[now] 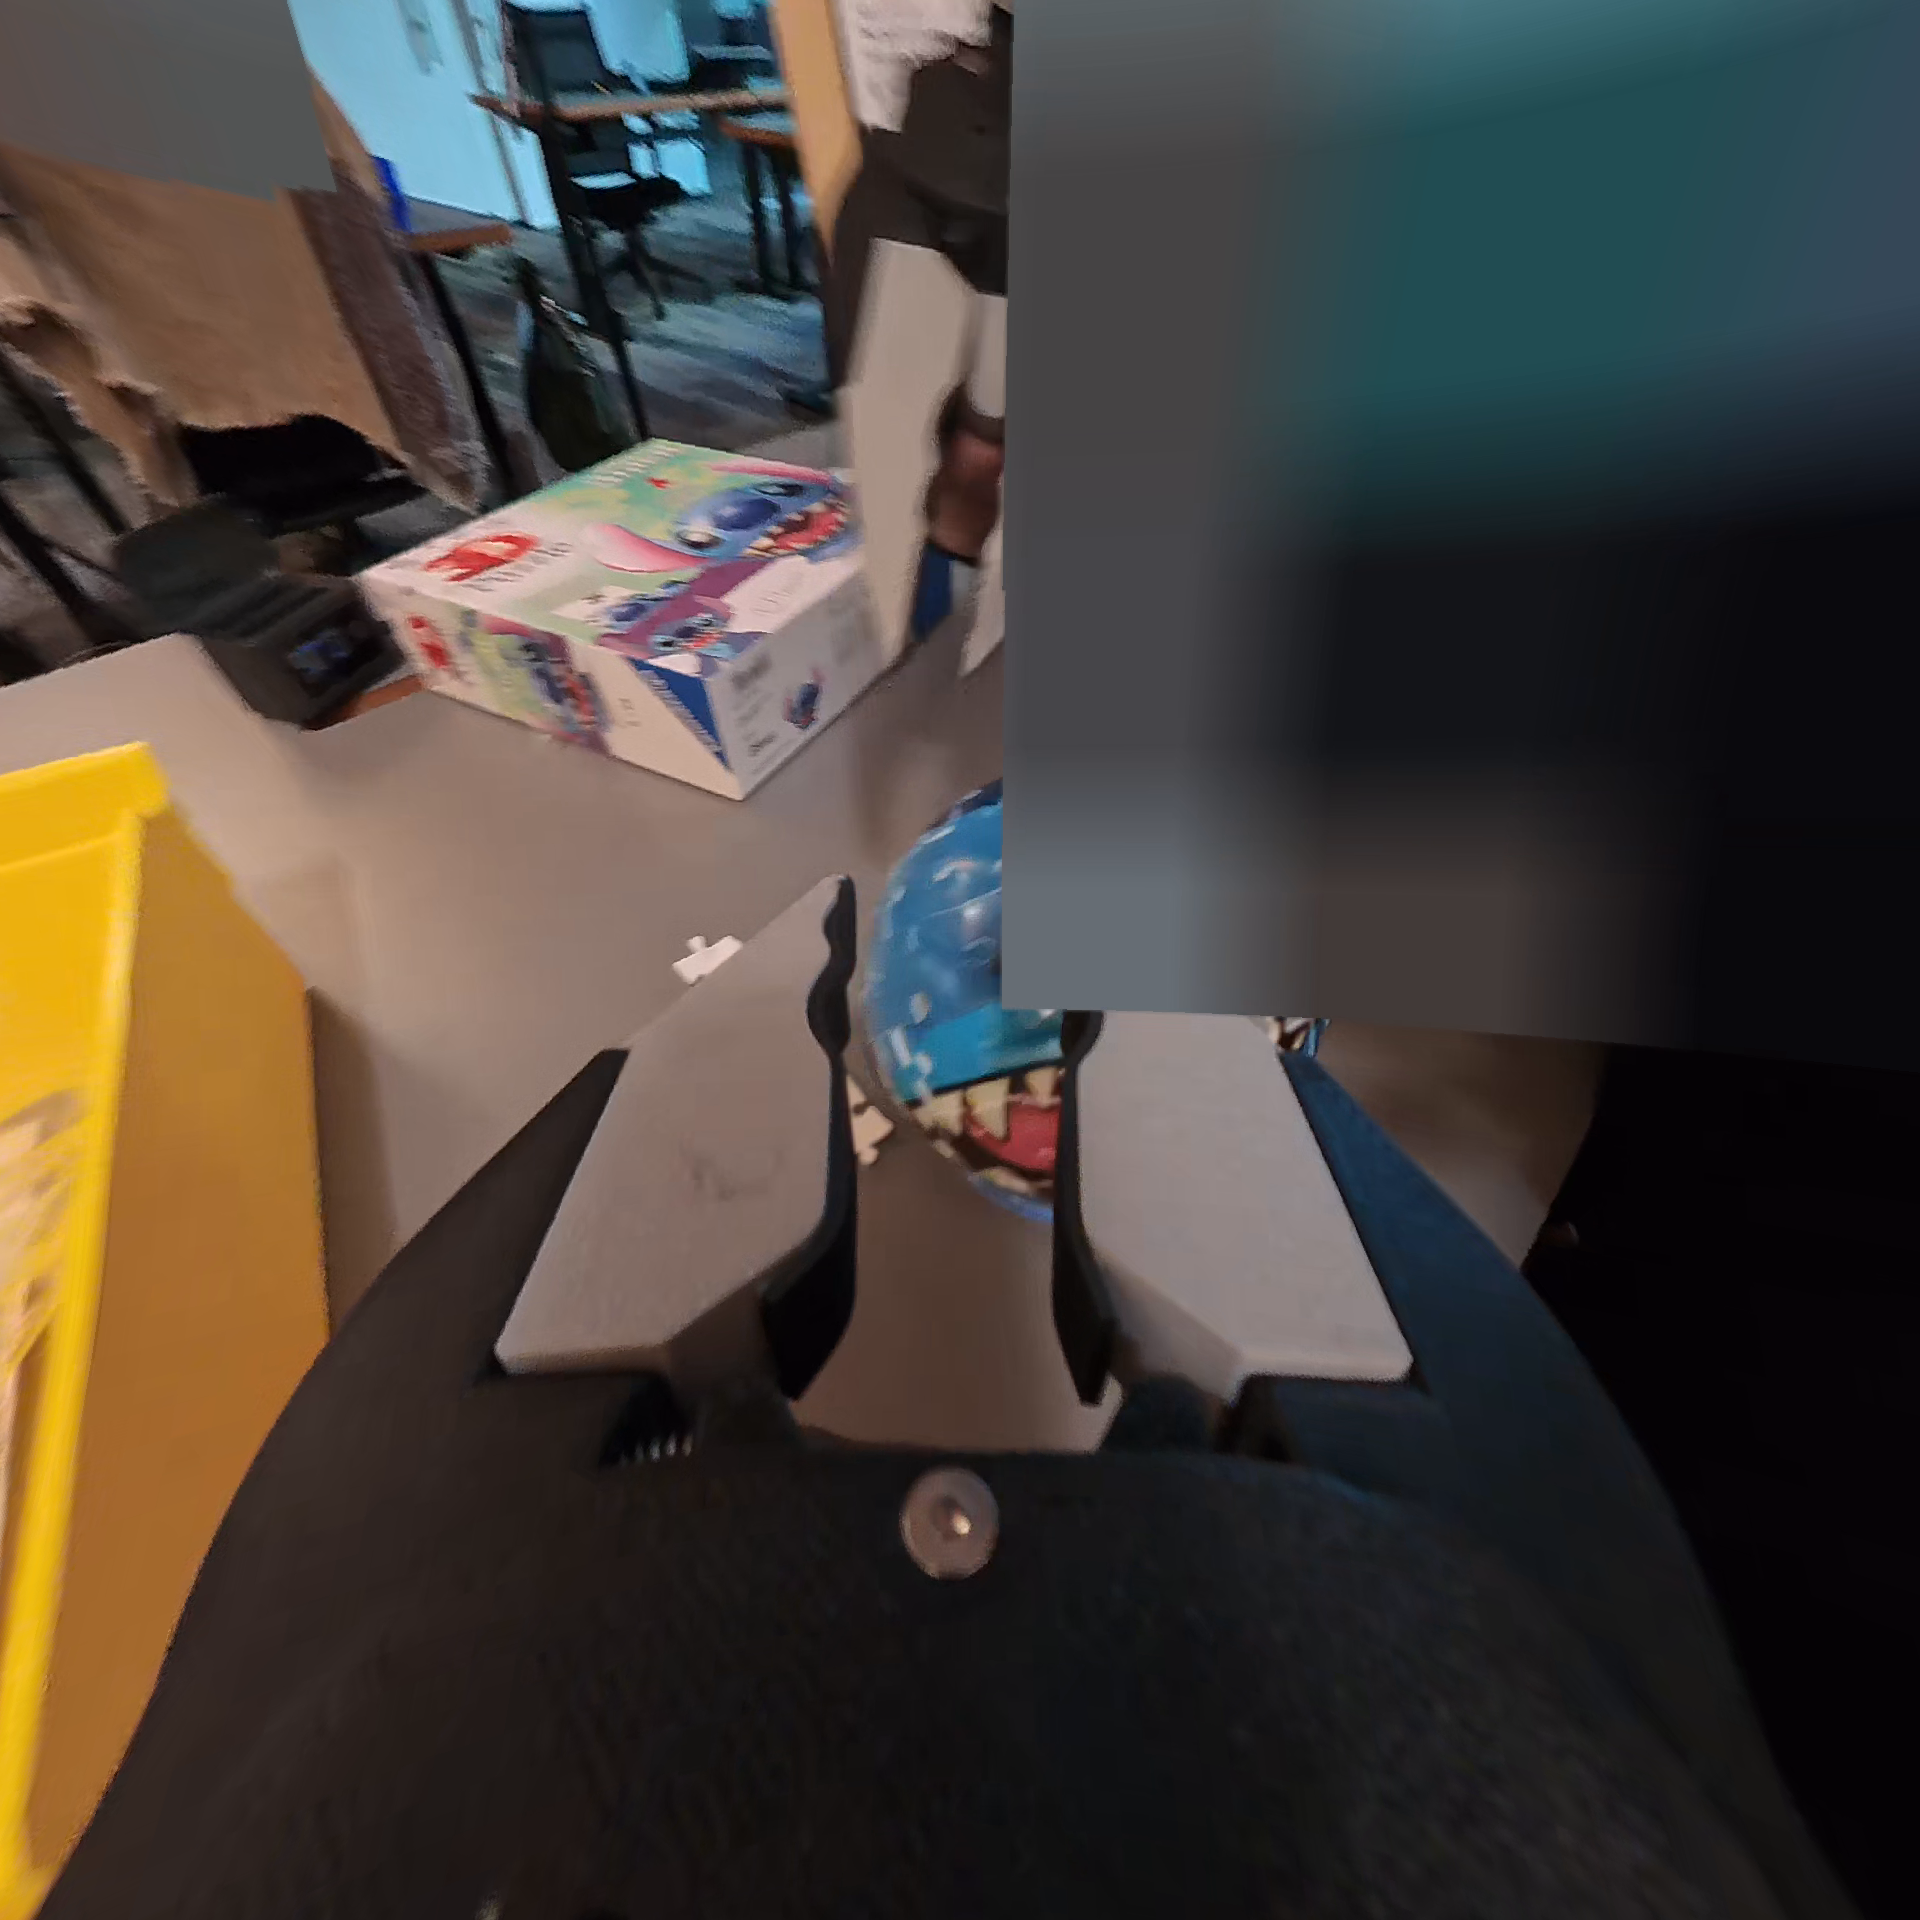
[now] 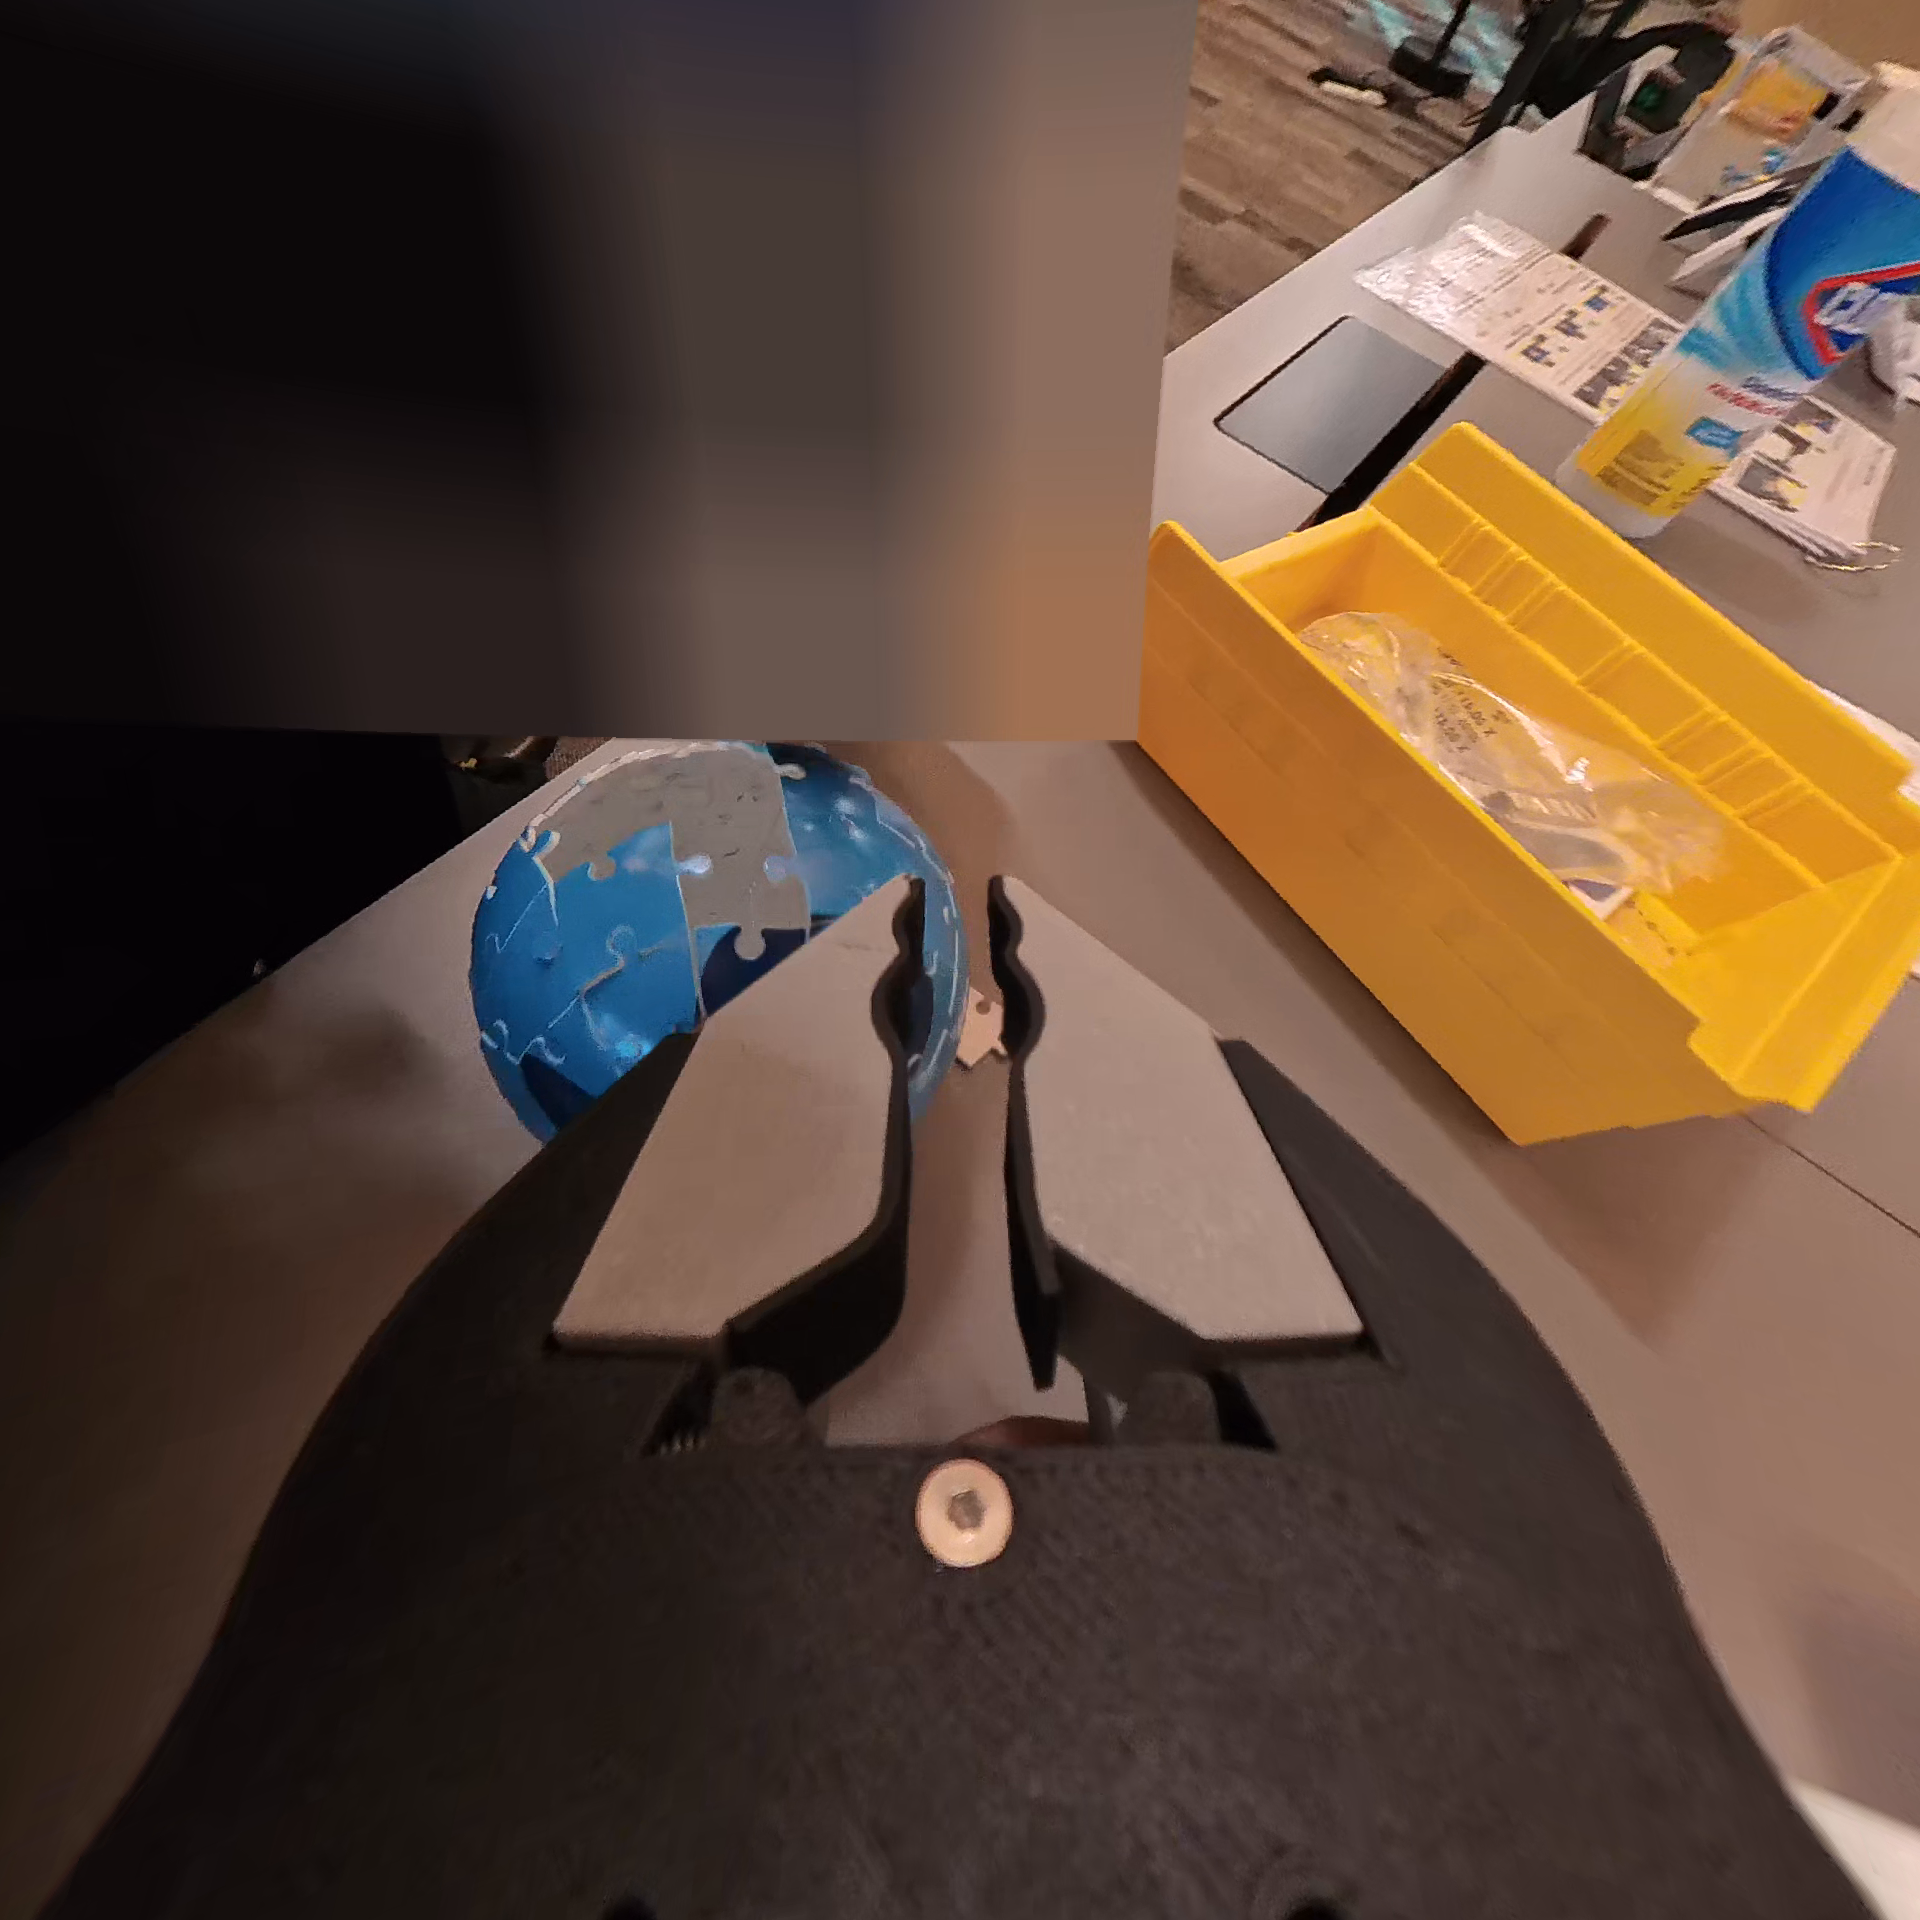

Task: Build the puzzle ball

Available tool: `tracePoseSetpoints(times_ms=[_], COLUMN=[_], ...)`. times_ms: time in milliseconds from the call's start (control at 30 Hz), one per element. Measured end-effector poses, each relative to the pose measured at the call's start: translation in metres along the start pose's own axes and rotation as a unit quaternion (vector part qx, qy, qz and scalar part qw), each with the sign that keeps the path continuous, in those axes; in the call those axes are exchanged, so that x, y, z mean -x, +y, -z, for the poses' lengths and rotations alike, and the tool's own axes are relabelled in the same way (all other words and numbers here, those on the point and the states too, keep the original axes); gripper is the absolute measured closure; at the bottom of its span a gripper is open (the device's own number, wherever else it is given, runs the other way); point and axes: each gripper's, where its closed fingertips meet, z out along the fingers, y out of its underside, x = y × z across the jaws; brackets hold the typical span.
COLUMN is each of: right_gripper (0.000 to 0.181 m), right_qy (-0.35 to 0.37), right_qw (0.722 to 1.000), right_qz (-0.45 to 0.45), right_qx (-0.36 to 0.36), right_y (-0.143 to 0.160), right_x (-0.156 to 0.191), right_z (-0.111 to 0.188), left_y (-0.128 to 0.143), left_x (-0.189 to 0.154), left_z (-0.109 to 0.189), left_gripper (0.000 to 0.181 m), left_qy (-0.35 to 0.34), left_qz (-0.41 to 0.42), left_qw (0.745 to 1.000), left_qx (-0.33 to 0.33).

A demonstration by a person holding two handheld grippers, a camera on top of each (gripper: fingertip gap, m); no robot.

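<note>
On grey table [image 2: 1299, 1039] | puzzle ball [image 2: 582, 956] blue, partly open, grey inside

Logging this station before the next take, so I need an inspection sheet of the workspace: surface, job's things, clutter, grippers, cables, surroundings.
Surface: grey table, mostly bare.
Job's things: partly built blue puzzle ball with a gap on top; loose piece beside it; another loose piece on the table; puzzle box.
Clutter: yellow bin holding a plastic bag; wipes canister; leaflets.
Grippers: left gripper open, empty; right gripper slightly open, empty.
Cables: nothing seen.
Surroundings: desks and chairs, carpet floor.
</note>
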Motion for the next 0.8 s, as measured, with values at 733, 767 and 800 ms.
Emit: tracePoseSetpoints(times_ms=[733, 767, 800], right_gripper=[0.144, 0.143, 0.142], right_qy=[0.222, 0.229, 0.235], right_qw=[0.952, 0.949, 0.947], right_qz=[-0.189, -0.19, -0.191], right_qx=[0.089, 0.103, 0.11], right_y=[0.118, 0.126, 0.13], right_x=[0.081, 0.085, 0.09], right_z=[0.04, 0.041, 0.041], left_y=[0.02, 0.025, 0.031], left_x=[-0.05, -0.055, -0.057], left_z=[0.028, 0.029, 0.03], left_gripper=[0.125, 0.125, 0.125], left_qy=[-0.031, -0.04, -0.051], left_qz=[0.105, 0.105, 0.103], left_qw=[0.993, 0.993, 0.993], left_qx=[-0.037, -0.034, -0.029])
